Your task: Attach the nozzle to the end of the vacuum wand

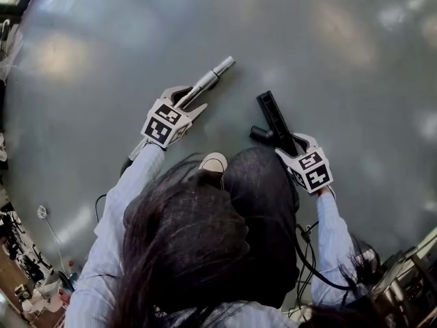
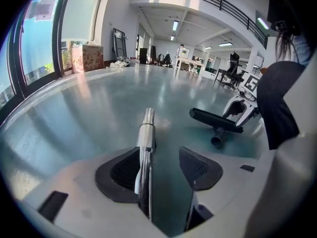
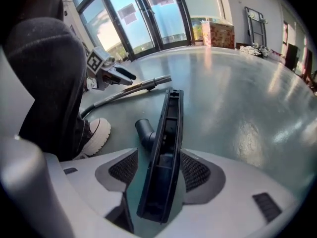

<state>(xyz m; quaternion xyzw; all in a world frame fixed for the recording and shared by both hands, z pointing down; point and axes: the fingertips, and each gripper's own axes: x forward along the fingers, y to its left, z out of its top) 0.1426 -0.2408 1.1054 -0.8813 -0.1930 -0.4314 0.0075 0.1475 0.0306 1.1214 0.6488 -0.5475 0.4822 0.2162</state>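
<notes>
- Head view: a glossy grey floor (image 1: 328, 46) fills the scene, and a person crouches over it with one dark-trousered knee (image 1: 263, 203) forward.
- Silver vacuum wand (image 1: 208, 79) is on the left, its tip pointing far and to the right.
- Black nozzle (image 1: 274, 118) lies on the floor to the right, apart from the wand's tip.
- Left claw (image 1: 190, 100) is spread, with the wand between its pads, close against one.
- Right claw (image 1: 292, 145) is spread around the nozzle's near end.
- White shoe (image 1: 214, 161) sits near, between both claws.

No writing, brand name, number or sign can be read in any of the three views.
</notes>
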